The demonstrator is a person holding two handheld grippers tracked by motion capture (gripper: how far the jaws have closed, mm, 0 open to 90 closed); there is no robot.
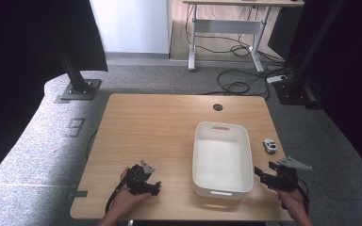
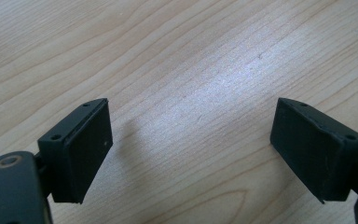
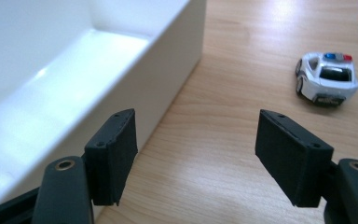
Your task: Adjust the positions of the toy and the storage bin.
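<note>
Our right gripper [image 3: 196, 154] is spread and empty beside the white bin [image 3: 168, 70], with the toy car [image 3: 327, 78] ahead on the desk [image 1: 151, 132]. If we approach off-line, a jaw could nudge the car and roll it away. Our left gripper [image 2: 191, 149] rests spread, holding nothing.
</note>
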